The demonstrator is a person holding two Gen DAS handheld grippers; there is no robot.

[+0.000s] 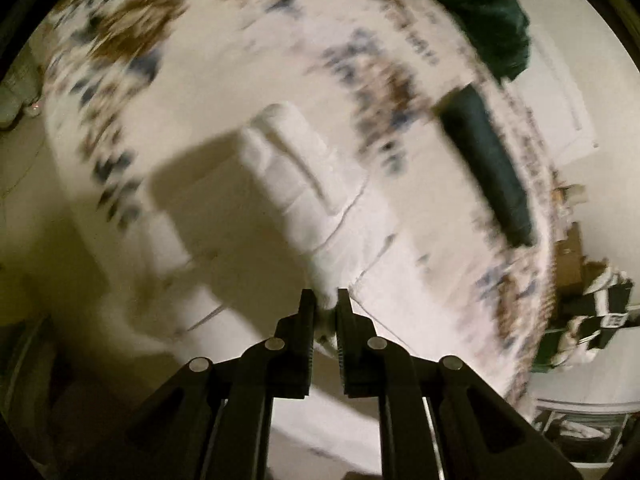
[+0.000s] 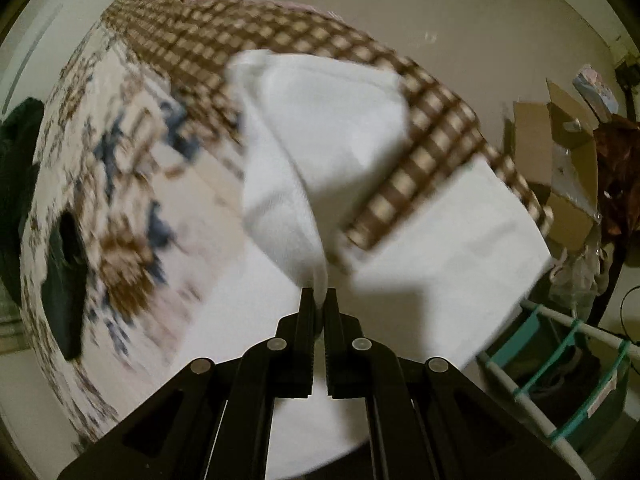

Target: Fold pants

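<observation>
White pants [image 1: 292,176] lie on a patterned bedspread [image 1: 224,60]. My left gripper [image 1: 326,300] is shut on a pinch of the white fabric and lifts it above the bed. My right gripper [image 2: 319,296] is shut on another part of the white pants [image 2: 328,128], which hang and drape up from its jaws. More white cloth [image 2: 448,248] lies flat on the bed below. Both views are motion-blurred.
A folded dark green garment [image 1: 488,168] lies on the bedspread, with another dark pile [image 1: 480,8] beyond it. A brown checked blanket [image 2: 280,48] runs along the bed's edge. Cardboard boxes [image 2: 560,152] and a white-and-teal rack [image 2: 560,360] stand on the floor at the right.
</observation>
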